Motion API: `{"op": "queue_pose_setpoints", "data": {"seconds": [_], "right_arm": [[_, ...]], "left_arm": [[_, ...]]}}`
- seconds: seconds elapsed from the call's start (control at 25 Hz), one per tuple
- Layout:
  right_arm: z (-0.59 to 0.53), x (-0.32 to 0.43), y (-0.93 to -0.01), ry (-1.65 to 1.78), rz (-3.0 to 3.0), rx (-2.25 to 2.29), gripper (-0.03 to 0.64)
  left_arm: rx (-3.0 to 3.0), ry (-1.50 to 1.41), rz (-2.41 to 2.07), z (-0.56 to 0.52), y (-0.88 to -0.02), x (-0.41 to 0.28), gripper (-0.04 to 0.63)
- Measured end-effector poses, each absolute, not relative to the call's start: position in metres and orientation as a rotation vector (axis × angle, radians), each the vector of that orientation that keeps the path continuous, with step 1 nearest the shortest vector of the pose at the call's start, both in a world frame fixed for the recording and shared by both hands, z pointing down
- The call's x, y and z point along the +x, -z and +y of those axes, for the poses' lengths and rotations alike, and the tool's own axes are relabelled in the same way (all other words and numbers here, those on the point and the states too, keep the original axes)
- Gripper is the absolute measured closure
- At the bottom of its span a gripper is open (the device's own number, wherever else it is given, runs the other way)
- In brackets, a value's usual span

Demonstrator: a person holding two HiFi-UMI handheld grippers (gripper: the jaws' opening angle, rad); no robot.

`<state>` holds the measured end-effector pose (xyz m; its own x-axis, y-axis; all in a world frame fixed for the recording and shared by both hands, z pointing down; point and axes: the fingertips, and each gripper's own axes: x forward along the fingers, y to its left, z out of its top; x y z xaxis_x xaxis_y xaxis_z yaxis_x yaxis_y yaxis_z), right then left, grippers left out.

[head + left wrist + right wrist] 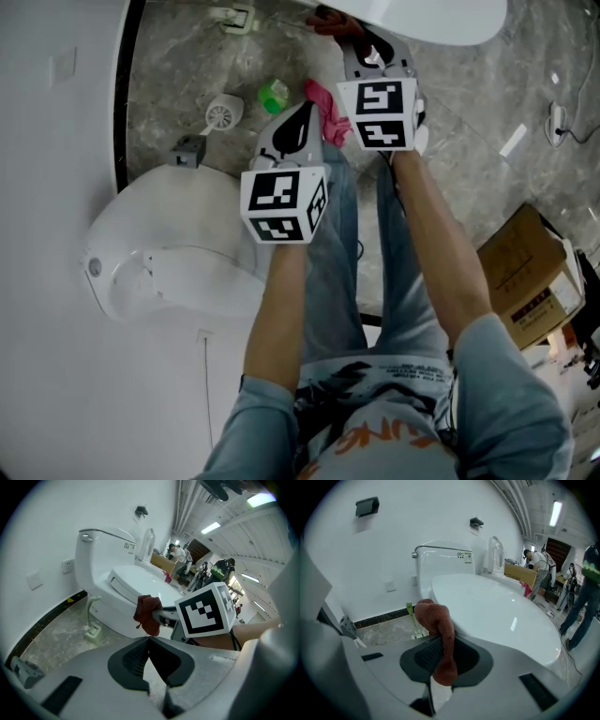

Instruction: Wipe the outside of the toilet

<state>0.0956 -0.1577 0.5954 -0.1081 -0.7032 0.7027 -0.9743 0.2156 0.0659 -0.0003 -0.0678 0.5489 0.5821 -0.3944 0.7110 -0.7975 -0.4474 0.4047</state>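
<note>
The right hand-held gripper (440, 643) was pinched on a rust-red terry cloth (437, 620). The bunched top of the cloth lay against the front edge of the toilet (501, 616), just under the closed lid, and the rest hung in a narrow fold between the black ribbed pads (425, 656). The left hand-held gripper (149, 641) had its jaws pressed together on nothing and hovered apart from the toilet, above the grey marbled floor (178, 56). The toilet was glossy white ceramic, with a smooth rounded lid and a boxy tank (440, 562) against the plain white wall (417, 517). On the floor lay a crumpled pink rag (326, 111), a small green thing (274, 94) and a round white brush holder (223, 114).
</note>
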Motion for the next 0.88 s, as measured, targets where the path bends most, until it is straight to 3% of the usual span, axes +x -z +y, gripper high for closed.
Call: {"op": "queue_pose_setpoints", "data": {"seconds": [0.88], "right_arm": [[-0.1, 0.194, -0.595, -0.655, -1.829, 1.639, 0.566]], "left_arm": [[2.139, -0.763, -0.843, -0.03, -0.544, 0.1, 0.601]]}}
